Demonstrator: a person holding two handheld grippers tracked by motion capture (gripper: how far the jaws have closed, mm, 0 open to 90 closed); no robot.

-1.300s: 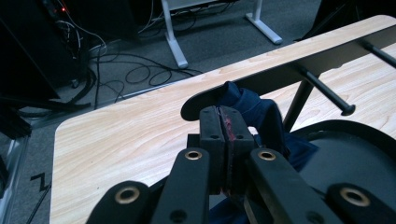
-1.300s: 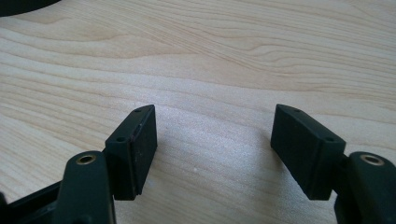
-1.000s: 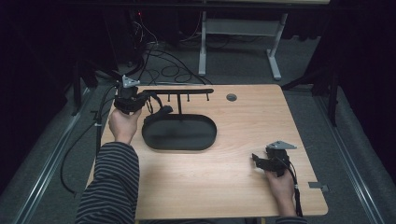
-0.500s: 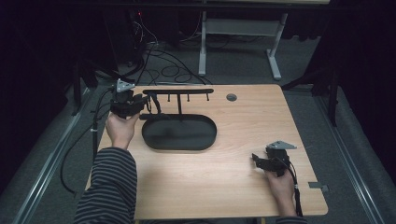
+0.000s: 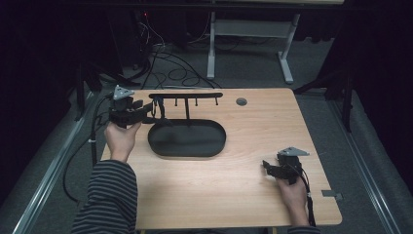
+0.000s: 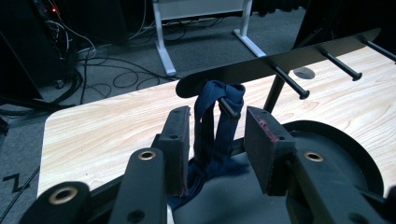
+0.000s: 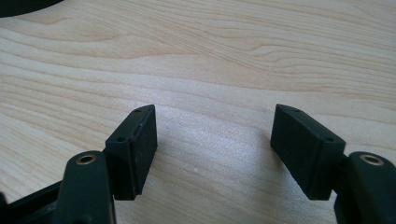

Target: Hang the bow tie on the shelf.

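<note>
Left gripper view puts the left gripper [image 6: 212, 144] nearest, its fingers [image 6: 264, 149] parted and just opening, with the dark blue fabric strap [image 6: 215, 122] between them but unpressed. That strap hangs looped over a peg of the black metal peg rack [image 6: 280, 63], its tail pooled by the rack's oval base. It looks light, limp and prone to slipping; pinching the doubled band below the peg seems best. Farther right, the right gripper [image 5: 276, 169] rests low on the pale wooden worktop [image 5: 243, 195], fingers wide apart, empty.

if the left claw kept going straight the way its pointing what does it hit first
Probably the blue strap hanging from the end peg of the black rack. It sits between the left claw pads, which have just been opening, apparently untouched; depth is unclear.
</note>
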